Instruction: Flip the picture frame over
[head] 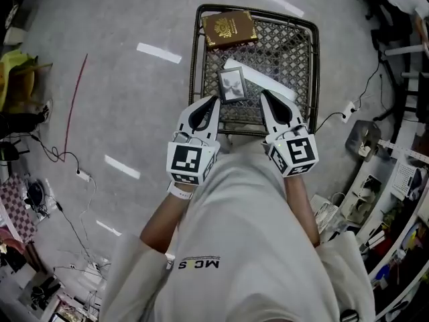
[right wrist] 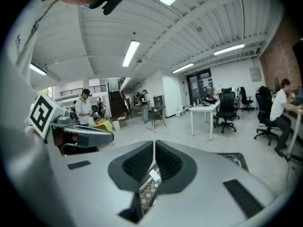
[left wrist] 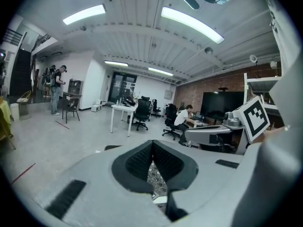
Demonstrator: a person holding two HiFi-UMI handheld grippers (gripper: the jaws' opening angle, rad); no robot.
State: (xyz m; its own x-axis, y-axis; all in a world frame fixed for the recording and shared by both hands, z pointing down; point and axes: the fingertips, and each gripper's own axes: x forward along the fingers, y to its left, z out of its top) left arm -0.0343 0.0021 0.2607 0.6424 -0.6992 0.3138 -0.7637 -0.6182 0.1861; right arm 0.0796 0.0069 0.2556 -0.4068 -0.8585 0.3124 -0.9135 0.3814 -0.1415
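A small grey picture frame [head: 232,84] lies photo side up in a black wire basket [head: 194,52] on the floor. Both grippers are held high, close to my chest and well above the basket. My left gripper [head: 213,99] has its jaws shut with nothing between them, and in the left gripper view its pads [left wrist: 152,143] meet at the tip. My right gripper [head: 264,94] is likewise shut and empty [right wrist: 154,143]. Seen from the head view, the frame shows between the two gripper tips, far below them. Both gripper views look out level across the room.
The basket also holds a brown book [head: 229,28] at the back and a long white item [head: 265,82] beside the frame. Cables and a power strip [head: 83,176] lie on the floor at left. Shelving [head: 395,200] crowds the right. Desks, chairs and people [left wrist: 182,119] stand farther off.
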